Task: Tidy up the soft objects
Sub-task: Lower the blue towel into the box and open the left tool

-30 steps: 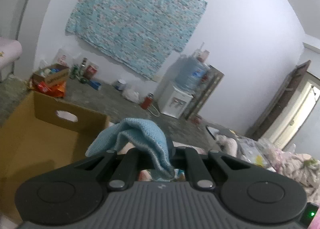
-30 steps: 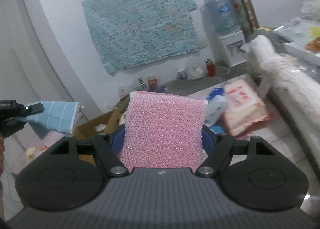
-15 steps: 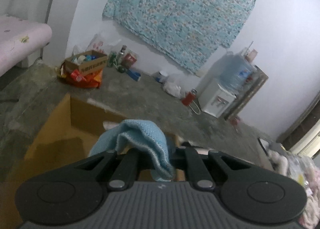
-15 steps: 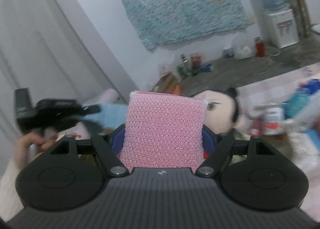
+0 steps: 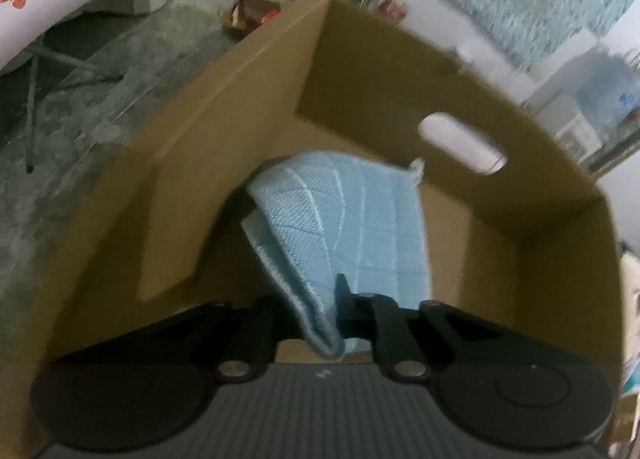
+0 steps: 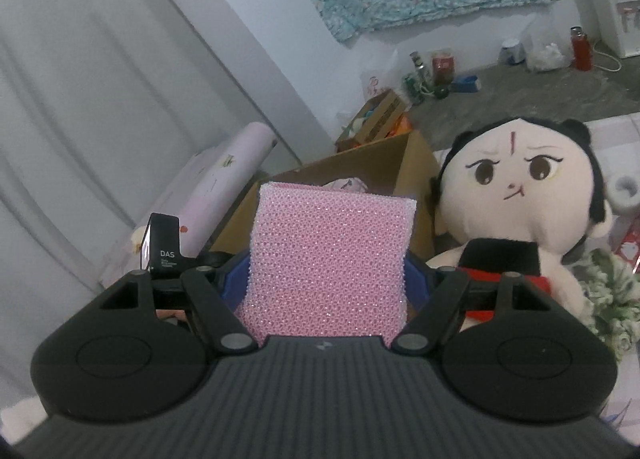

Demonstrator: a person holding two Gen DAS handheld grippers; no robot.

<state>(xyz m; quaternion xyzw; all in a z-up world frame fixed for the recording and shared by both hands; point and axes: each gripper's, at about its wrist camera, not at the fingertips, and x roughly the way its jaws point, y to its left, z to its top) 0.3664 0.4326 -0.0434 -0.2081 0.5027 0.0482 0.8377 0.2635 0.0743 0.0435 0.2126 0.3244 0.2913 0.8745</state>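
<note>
My left gripper (image 5: 316, 299) is shut on a light blue cloth (image 5: 344, 227) and holds it inside an open brown cardboard box (image 5: 240, 107), the cloth hanging down toward the box floor. My right gripper (image 6: 328, 271) is shut on a pink mesh sponge (image 6: 328, 263) held upright above the same box (image 6: 404, 167). A plush doll (image 6: 516, 199) with black hair and a cream face sits right of the box. The left gripper's body (image 6: 164, 247) shows at the box's left edge in the right wrist view.
The box's far wall has a handle cutout (image 5: 460, 143). A pink rolled mat (image 6: 216, 187) lies left of the box. A smaller box of clutter (image 6: 376, 119), bottles and a water dispenser (image 6: 616, 15) stand along the far wall.
My left gripper has tipped down into the box, and the blue cloth now hangs inside it. My right gripper has swung left toward the box and doll, still holding the pink sponge.
</note>
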